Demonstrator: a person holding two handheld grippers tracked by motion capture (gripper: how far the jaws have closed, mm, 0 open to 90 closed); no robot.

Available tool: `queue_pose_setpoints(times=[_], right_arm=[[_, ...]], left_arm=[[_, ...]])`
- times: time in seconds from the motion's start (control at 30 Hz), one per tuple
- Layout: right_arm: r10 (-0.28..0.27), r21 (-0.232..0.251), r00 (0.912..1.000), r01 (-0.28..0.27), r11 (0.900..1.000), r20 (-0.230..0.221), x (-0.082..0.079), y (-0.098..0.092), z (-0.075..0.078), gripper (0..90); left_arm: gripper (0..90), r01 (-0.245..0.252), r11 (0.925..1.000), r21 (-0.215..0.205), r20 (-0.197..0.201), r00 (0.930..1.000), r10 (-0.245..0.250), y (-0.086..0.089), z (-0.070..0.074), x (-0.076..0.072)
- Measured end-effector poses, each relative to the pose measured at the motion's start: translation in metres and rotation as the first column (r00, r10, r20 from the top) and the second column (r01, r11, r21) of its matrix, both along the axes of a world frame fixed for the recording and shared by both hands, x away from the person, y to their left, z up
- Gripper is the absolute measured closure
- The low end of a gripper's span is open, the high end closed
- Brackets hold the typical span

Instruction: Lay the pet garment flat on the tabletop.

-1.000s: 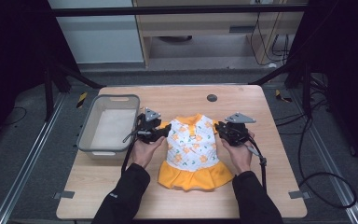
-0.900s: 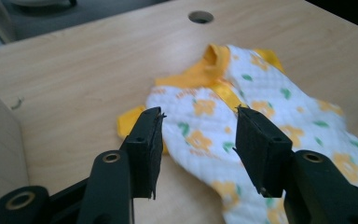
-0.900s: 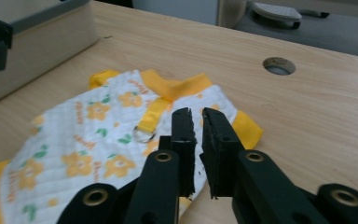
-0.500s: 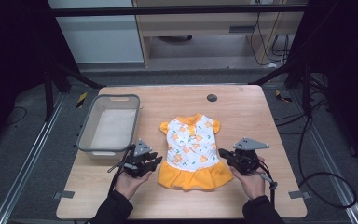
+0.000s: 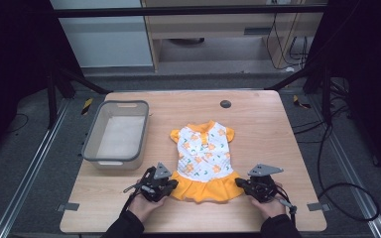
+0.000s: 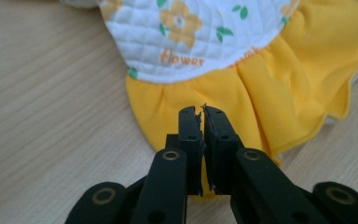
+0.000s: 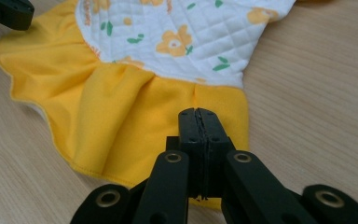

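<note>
Dress (image 5: 204, 159) flat on the wooden table (image 5: 273, 129), collar pointing away from the person, yellow skirt hem nearest. Left gripper (image 5: 167, 185) sits at the hem's left corner; its jaws have just been closing and now pinch the yellow fabric (image 6: 168, 107). Right gripper (image 5: 243, 184) is clamped tight on the opposite hem corner. Grey bin (image 5: 115, 135) stands just left of the dress, apart from it. Bare tabletop to the right and beyond the collar. Dark floor and cables surround the table.
</note>
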State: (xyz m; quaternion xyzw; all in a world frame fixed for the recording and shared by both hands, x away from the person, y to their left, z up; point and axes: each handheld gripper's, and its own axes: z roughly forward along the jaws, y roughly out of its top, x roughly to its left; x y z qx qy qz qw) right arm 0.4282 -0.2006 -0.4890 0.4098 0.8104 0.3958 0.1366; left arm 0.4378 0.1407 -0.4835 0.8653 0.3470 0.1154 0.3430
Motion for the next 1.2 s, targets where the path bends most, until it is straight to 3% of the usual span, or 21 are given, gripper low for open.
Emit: queue_pose_setpoints(times=[0.07, 0.33, 0.53, 0.83, 1.03, 1.1, 1.2], right_arm=[[0.001, -0.011, 0.9999, -0.001, 1.0, -0.013, 0.0, 0.0, -0.003, 89.4], [0.009, -0.032, 0.9988, -0.01, 0.999, -0.049, -0.003, 0.0, -0.01, 89.3], [0.025, -0.026, 0.9973, -0.027, 0.999, -0.069, -0.008, 0.001, -0.01, 89.2], [0.052, -0.027, 0.9958, -0.054, 0.998, -0.075, -0.022, 0.004, -0.008, 87.7], [0.065, 0.027, 0.9978, -0.065, 0.998, -0.01, -0.023, 0.009, 0.002, 89.6], [0.07, 0.042, 0.9975, -0.07, 0.997, 0.014, -0.021, 0.013, 0.006, 89.9], [0.08, 0.063, 0.996, -0.082, 0.995, 0.039, -0.016, 0.022, 0.009, 90.0]], left_arm=[[85.9, 0.008, 0.9995, 0.031, 0.0, 1.0, -0.008, -0.001, -0.003, -0.001], [86.0, 0.01, 0.9992, 0.039, -0.008, 0.9999, -0.009, -0.001, -0.005, -0.007], [86.2, 0.019, 0.9964, 0.083, 0.001, 0.9998, -0.019, -0.002, -0.005, -0.017], [85.8, 0.024, 0.997, 0.073, -0.015, 0.9996, -0.023, 0.002, -0.001, -0.023], [85.8, -0.014, 0.9996, -0.022, 0.072, 0.9973, 0.016, 0.01, 0.029, -0.009], [86.9, -0.03, 0.9978, -0.059, 0.085, 0.9957, 0.035, 0.013, 0.038, 0.0], [87.4, -0.043, 0.9958, -0.081, 0.1, 0.9937, 0.051, 0.009, 0.046, 0.016]])
